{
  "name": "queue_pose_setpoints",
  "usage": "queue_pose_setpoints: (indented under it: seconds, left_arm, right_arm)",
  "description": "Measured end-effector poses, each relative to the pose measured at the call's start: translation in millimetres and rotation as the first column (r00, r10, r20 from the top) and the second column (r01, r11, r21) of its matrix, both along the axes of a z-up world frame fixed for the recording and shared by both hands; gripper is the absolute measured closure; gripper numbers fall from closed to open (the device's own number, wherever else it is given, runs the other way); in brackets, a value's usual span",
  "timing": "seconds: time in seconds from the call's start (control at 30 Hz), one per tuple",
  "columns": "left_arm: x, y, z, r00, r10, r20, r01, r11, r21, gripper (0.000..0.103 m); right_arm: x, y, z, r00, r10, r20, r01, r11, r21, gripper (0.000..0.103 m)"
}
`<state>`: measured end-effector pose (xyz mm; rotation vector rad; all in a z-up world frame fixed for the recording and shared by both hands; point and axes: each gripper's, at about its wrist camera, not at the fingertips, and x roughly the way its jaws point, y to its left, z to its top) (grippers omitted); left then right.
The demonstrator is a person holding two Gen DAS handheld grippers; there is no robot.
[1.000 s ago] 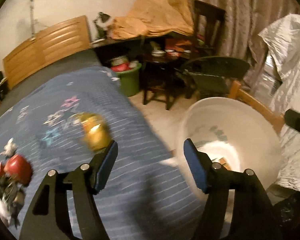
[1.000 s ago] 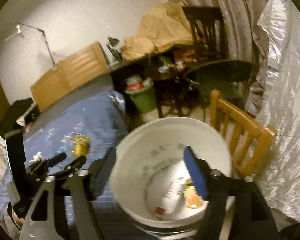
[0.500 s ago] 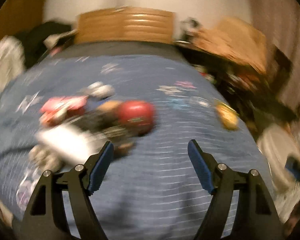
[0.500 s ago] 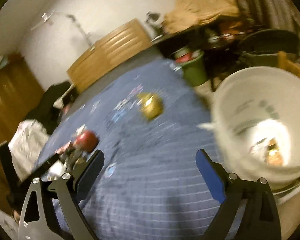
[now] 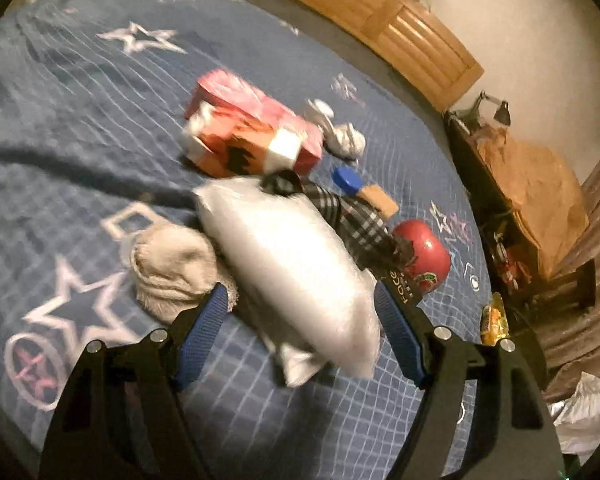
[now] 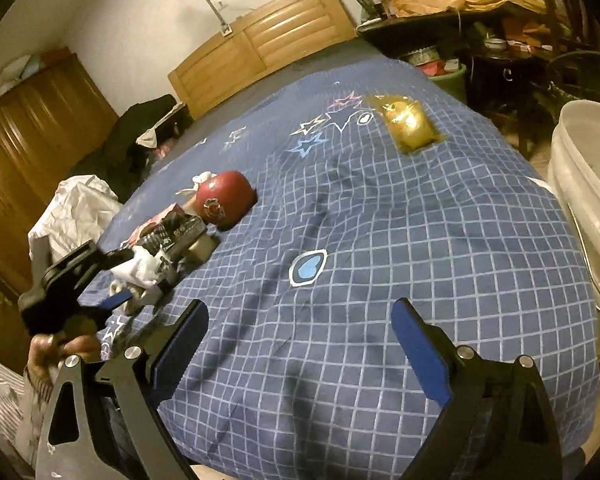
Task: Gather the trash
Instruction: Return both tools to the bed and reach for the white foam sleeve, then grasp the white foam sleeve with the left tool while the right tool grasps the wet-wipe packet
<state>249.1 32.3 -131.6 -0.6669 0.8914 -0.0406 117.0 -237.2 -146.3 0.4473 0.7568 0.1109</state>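
A heap of trash lies on the blue quilted bed (image 5: 80, 92). In the left wrist view my left gripper (image 5: 300, 320) is open, its jaws on either side of a clear white plastic bag (image 5: 296, 264). Around the bag lie a beige knitted wad (image 5: 172, 268), a red-orange carton (image 5: 252, 136), a checked wrapper (image 5: 356, 216), a blue cap (image 5: 346, 180) and a red round packet (image 5: 424, 256). My right gripper (image 6: 300, 340) is open and empty above bare quilt. A gold wrapper (image 6: 410, 122) lies far right on the bed. The white bucket (image 6: 584, 176) stands at the bed's right edge.
A wooden headboard (image 6: 260, 40) stands at the far end. A cluttered dark desk (image 6: 460, 12) and a green bin (image 6: 448, 76) stand right of the bed. White cloth (image 6: 76, 208) and a wooden wardrobe (image 6: 28, 128) are on the left.
My left gripper swung from the bucket side to the trash heap and now straddles the plastic bag. My right gripper moved off the bucket to above the quilt.
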Motion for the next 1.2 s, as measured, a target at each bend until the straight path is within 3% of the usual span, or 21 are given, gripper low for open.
queue_pose_setpoints:
  seconds: [0.07,0.13,0.4,0.5,0.6,0.63,0.7,0.83,0.87,0.9,1.07,1.2]
  left_arm:
    - [4.3,-0.5,-6.5,1.000,-0.024,-0.012,0.023,0.999,-0.036,0.062]
    - [-3.0,4.8,-3.1,0.999,-0.036,0.010,0.036,0.998,-0.058,0.069]
    - [-53.2,21.5,34.2,0.975,-0.190,0.116,0.192,0.981,0.000,0.070]
    - [-63.6,29.3,40.2,0.953,-0.270,0.137,0.271,0.962,0.013,0.070]
    - [-67.9,29.9,32.1,0.909,-0.405,0.098,0.401,0.914,0.059,0.070]
    - [-68.7,32.9,28.2,0.915,-0.396,0.082,0.390,0.917,0.077,0.070]
    - [-72.8,46.0,18.3,0.924,-0.378,0.064,0.373,0.925,0.068,0.068]
    - [-80.1,60.5,15.3,0.914,-0.400,0.067,0.396,0.916,0.063,0.055]
    - [-80.7,60.6,14.5,0.909,-0.413,0.056,0.408,0.909,0.082,0.038]
    - [-81.5,62.4,14.1,0.910,-0.412,0.050,0.406,0.909,0.097,0.028]
    - [-81.8,93.0,8.9,0.943,-0.326,0.074,0.317,0.942,0.107,0.017]
    - [-83.9,122.5,8.1,0.972,-0.221,0.080,0.210,0.970,0.125,0.017]
  right_arm:
    - [1.0,-0.6,0.0,1.000,0.000,-0.001,0.000,1.000,-0.002,0.010]
    - [0.6,-0.4,2.0,1.000,0.010,0.004,-0.010,1.000,-0.010,0.010]
    - [4.6,33.8,18.5,0.990,0.125,0.060,-0.120,0.989,-0.082,0.010]
    - [7.3,49.6,23.8,0.984,0.165,0.070,-0.159,0.983,-0.090,0.011]
    - [8.7,65.9,26.0,0.978,0.197,0.072,-0.190,0.977,-0.099,0.010]
    - [8.7,70.5,26.6,0.976,0.206,0.070,-0.198,0.975,-0.103,0.011]
    - [8.2,81.4,27.7,0.971,0.229,0.063,-0.221,0.969,-0.116,0.011]
    - [10.3,103.5,27.3,0.962,0.267,0.046,-0.259,0.956,-0.141,0.010]
    - [11.7,110.7,27.4,0.960,0.278,0.040,-0.270,0.952,-0.146,0.010]
    - [12.5,116.4,27.7,0.958,0.284,0.037,-0.276,0.949,-0.150,0.010]
    - [12.3,144.9,27.5,0.943,0.331,0.021,-0.322,0.930,-0.178,0.010]
    - [11.3,162.0,25.5,0.930,0.368,0.010,-0.359,0.912,-0.197,0.010]
